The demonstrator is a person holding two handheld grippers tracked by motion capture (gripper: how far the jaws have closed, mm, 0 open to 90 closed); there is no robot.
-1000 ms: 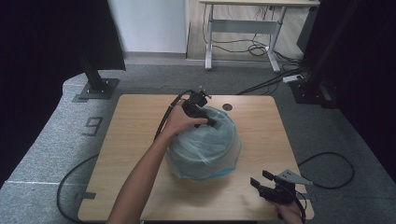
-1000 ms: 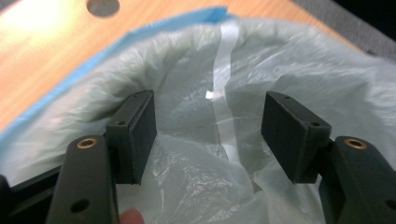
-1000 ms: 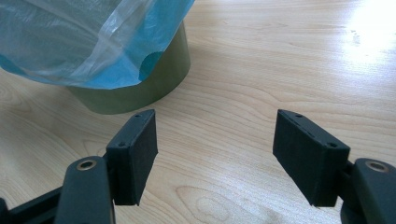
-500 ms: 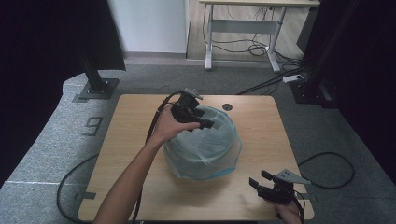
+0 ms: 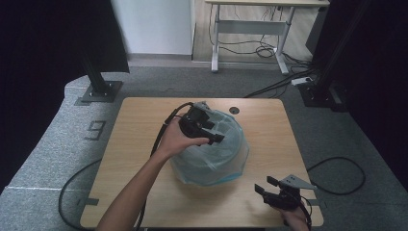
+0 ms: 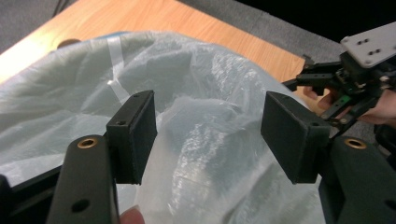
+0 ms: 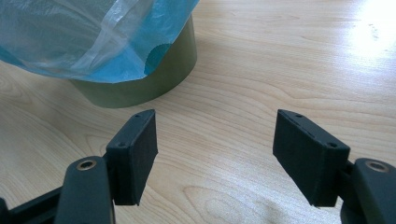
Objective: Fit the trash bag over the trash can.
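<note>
A round olive-green bin (image 7: pixel 140 88) stands mid-table with a translucent blue-white plastic bag (image 5: pixel 216 154) draped over it. My left gripper (image 5: pixel 215 133) hovers over the bag's upper left part, pointing toward the near right. Its jaws stand open, and crumpled bag film (image 6: pixel 196 93) lies between and beyond them without either pad pressing on it. My right gripper (image 5: pixel 264 185) rests near the table's front right corner, open with nothing in it. In the right gripper view its jaws (image 7: pixel 215 154) face bare wood just short of the bin's base.
The wooden table (image 5: pixel 144 120) has a small round hole (image 5: pixel 234 110) behind the bin. Cables trail from both grippers over the table edge and floor. A desk frame (image 5: pixel 250 29) and black stands sit beyond the table.
My left gripper has shifted from the bin's far rim toward the near side, over the top of the bag, lifting slightly. The right gripper has stayed put.
</note>
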